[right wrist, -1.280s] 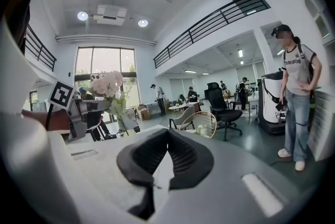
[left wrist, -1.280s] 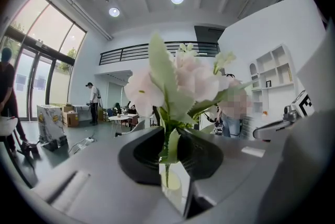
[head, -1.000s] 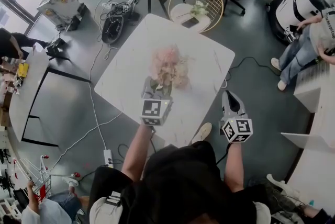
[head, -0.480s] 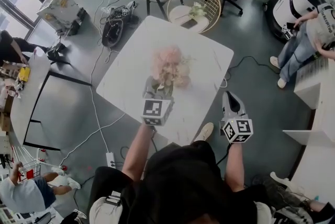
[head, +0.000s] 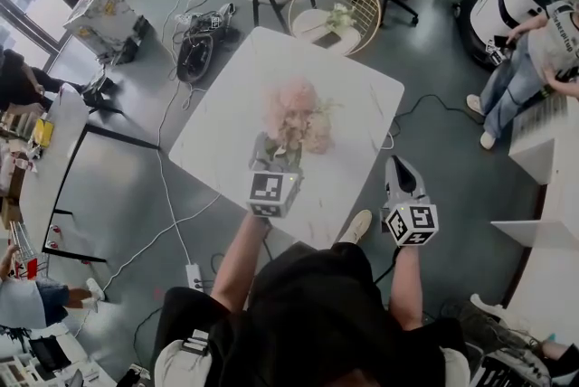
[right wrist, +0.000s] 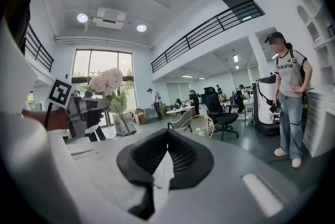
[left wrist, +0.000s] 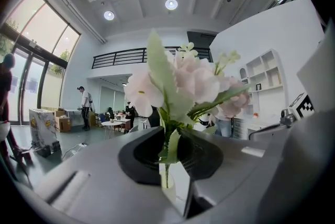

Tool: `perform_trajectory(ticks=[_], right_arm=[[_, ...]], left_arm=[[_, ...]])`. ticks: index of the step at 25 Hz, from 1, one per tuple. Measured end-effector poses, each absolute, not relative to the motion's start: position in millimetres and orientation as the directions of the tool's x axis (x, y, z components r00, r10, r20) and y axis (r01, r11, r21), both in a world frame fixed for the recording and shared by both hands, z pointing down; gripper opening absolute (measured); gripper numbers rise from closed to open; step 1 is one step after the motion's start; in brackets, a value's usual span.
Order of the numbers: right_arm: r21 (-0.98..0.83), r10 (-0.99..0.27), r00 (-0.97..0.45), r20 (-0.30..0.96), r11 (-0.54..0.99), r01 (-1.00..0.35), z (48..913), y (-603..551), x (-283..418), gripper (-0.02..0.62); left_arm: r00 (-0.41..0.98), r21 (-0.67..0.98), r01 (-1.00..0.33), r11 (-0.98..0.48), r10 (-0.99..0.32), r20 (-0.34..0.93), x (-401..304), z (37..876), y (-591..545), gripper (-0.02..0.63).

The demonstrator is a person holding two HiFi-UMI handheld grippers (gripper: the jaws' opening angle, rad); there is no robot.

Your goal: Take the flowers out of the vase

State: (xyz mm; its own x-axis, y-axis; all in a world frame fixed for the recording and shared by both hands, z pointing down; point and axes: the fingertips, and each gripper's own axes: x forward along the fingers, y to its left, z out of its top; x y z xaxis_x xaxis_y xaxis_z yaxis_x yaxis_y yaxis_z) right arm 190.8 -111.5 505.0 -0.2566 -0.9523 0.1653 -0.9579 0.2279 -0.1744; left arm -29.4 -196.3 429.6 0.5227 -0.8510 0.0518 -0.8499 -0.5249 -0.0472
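Head view: the flowers (head: 294, 114) stand over the middle of the table (head: 357, 91), and the left gripper (head: 273, 157) reaches them from 6 o'clock. The vase cannot be made out here, as it lies under the blooms. In the right gripper view a clear vase (right wrist: 124, 126) shows on the table at 5 o'clock below the blooms. The stems seem to run down into it, though that part is too small to be sure. So I judge the task to be at its first step. The flowers are gripped, but nothing shows them lifted out of the vase yet. After that they have to come clear of it and be set down.

Left gripper view: the jaws stand narrow, with only a slim gap. A green stem (left wrist: 166, 168) and its leaves rise straight between them, so the bunch is pinched low, under the blooms.

The right gripper (head: 401, 168) hangs off the table's edge at 4 o'clock of the flowers, well apart from them. Its own view shows its jaws pressed together with nothing between, so it holds nothing.
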Motion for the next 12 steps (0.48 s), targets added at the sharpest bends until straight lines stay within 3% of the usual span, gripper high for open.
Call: perform_trajectory(ticks=[12], right_arm=[[-0.174,-0.952,-0.263,0.158,0.236,-0.956,501,-109,183,0.003]], left_arm=[[0.524,-0.058,-0.849,-0.524,-0.851,0.025,-34,414,-194,0.063]])
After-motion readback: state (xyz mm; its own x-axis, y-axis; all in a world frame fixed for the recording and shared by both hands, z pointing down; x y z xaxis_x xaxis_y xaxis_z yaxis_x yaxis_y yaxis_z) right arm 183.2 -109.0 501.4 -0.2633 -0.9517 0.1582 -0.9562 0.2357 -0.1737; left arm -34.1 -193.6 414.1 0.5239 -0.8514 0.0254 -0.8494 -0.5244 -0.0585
